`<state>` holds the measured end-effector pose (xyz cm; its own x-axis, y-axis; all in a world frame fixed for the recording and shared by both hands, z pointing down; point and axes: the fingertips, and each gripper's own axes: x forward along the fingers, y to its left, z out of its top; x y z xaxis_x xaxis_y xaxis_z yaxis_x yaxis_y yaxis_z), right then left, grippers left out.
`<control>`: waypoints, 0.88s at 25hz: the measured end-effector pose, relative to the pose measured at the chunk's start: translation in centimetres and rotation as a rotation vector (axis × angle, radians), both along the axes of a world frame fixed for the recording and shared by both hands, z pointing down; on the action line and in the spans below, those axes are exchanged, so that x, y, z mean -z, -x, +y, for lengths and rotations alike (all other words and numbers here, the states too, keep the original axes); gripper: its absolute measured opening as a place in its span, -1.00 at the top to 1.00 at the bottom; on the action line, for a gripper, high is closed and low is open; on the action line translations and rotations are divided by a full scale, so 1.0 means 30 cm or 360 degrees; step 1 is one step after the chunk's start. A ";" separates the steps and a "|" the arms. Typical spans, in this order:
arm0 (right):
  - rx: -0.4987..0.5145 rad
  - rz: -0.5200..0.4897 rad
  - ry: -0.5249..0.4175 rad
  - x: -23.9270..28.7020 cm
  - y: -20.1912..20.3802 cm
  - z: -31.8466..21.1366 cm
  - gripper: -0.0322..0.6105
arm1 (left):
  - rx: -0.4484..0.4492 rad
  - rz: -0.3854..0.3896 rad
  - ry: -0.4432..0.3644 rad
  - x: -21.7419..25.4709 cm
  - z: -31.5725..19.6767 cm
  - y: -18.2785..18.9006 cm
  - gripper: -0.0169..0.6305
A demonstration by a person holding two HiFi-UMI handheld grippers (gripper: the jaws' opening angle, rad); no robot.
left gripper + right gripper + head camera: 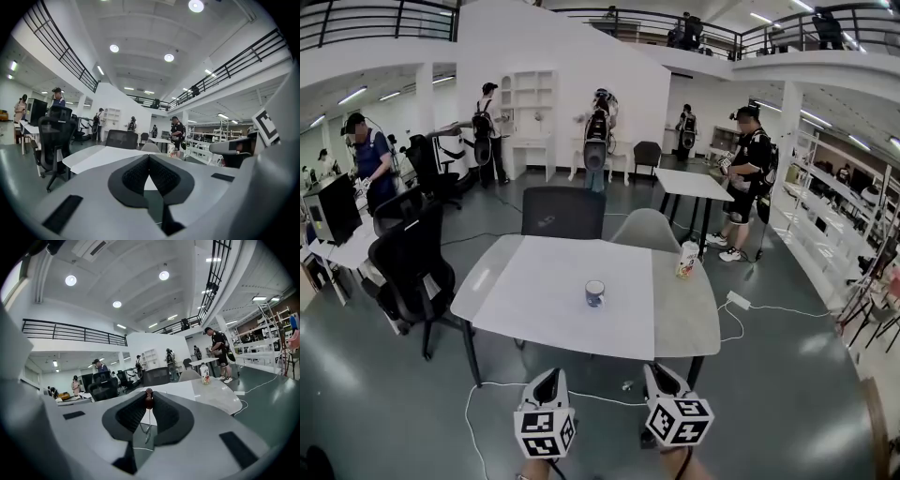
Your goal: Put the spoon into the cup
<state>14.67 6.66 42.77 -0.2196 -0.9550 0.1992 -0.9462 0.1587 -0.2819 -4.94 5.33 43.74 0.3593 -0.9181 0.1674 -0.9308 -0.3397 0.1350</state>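
Nearest to me, at the bottom of the head view, my left tongs [548, 380] and right tongs [661, 375] sit side by side, each with its marker cube. Both point toward the worktop [534, 300] ahead and stop short of its near edge. My left tongs are closed, the pads meeting at their tips with nothing between them. My right tongs are clamped on the spoon [148, 400]: a dark reddish knob at its end pokes up at the tips, and the thin metal stem runs back between the pads. Further on, the cup [594, 293] stands upright near the middle of the worktop, well apart from the spoon. A carton [686, 260] stands toward the worktop's far right edge. Beyond it a dark chair [562, 213] and a pale chair [645, 230] stand at the far side, a black office chair [411, 262] at the left, and people stand at the back of the hall
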 end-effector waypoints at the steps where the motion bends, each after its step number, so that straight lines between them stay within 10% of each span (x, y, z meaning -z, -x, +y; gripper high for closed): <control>1: 0.0002 -0.0007 0.0001 -0.003 -0.006 -0.032 0.70 | 0.0004 -0.0003 -0.0002 -0.001 -0.031 -0.004 0.89; 22: -0.0039 -0.0061 0.0163 -0.154 -0.083 -0.374 0.70 | -0.0044 -0.0031 0.0094 -0.108 -0.394 -0.082 0.89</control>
